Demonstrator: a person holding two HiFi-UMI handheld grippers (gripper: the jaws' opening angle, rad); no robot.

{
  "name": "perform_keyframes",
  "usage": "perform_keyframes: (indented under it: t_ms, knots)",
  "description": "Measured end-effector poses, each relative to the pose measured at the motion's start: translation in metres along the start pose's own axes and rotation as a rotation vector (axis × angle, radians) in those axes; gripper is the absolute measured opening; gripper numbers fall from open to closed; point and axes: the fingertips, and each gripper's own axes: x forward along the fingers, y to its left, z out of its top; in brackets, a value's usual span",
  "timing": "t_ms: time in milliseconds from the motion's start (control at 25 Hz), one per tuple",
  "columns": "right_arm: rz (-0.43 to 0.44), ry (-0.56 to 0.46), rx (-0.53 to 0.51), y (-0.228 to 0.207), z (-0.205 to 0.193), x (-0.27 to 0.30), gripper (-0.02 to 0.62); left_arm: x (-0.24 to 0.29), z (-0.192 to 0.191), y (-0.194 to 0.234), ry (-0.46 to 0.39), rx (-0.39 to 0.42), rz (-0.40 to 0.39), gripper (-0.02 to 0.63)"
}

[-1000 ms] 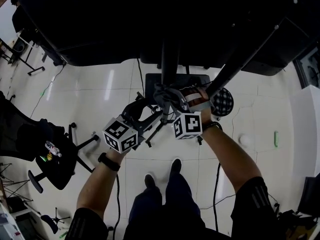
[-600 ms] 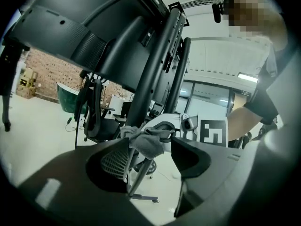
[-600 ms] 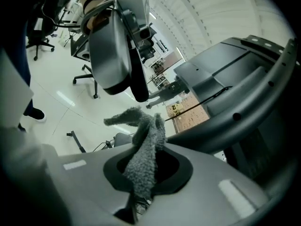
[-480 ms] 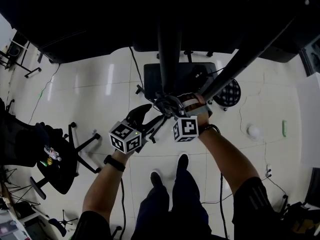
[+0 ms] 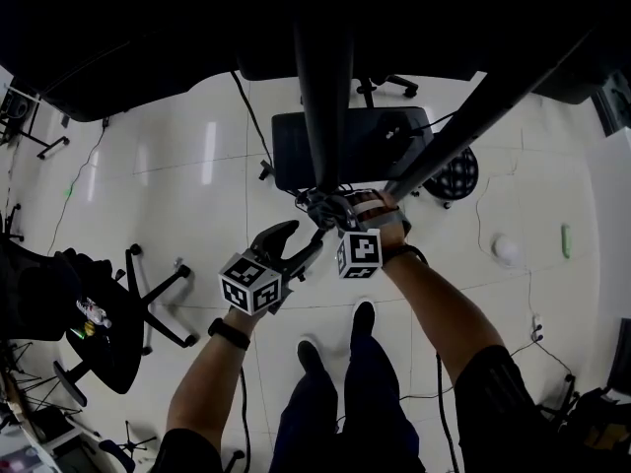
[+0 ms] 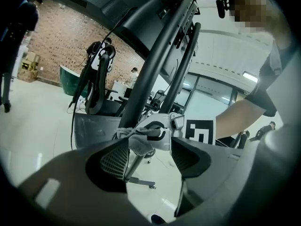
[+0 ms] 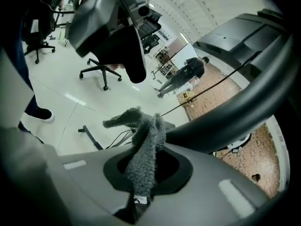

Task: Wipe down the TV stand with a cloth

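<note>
The black TV stand has an upright pole (image 5: 323, 97), a slanted strut (image 5: 473, 106) and a flat base (image 5: 296, 146) on the white floor. My right gripper (image 5: 330, 208) is shut on a grey cloth (image 5: 335, 203) and holds it against the pole where the strut meets it. The right gripper view shows the cloth (image 7: 146, 140) bunched up out of the shut jaws, next to the strut (image 7: 235, 112). My left gripper (image 5: 296, 242) is open just left of the pole and below the cloth. Between its fingers the left gripper view shows the pole (image 6: 155, 65) and the cloth (image 6: 138, 140), untouched.
A black office chair (image 5: 108, 313) stands at the left. A round patterned object (image 5: 455, 175), a white round thing (image 5: 508, 251) and a green item (image 5: 566, 239) lie on the floor to the right. Cables trail near the base. My feet (image 5: 335, 343) are below the grippers.
The head view has shifted, so the base now sits higher in the picture. Both grippers stay at the pole, the cloth still held against it; the left gripper sits slightly lower.
</note>
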Motion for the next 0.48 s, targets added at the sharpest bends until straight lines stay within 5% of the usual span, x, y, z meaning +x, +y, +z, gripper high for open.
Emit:
perform_keyframes:
  t_ms: [480]
  knots:
    - [0.074,0.019,0.059,0.020,-0.009,0.014,0.025,0.003,-0.003,-0.003,-0.015,-0.008,-0.009,0.310]
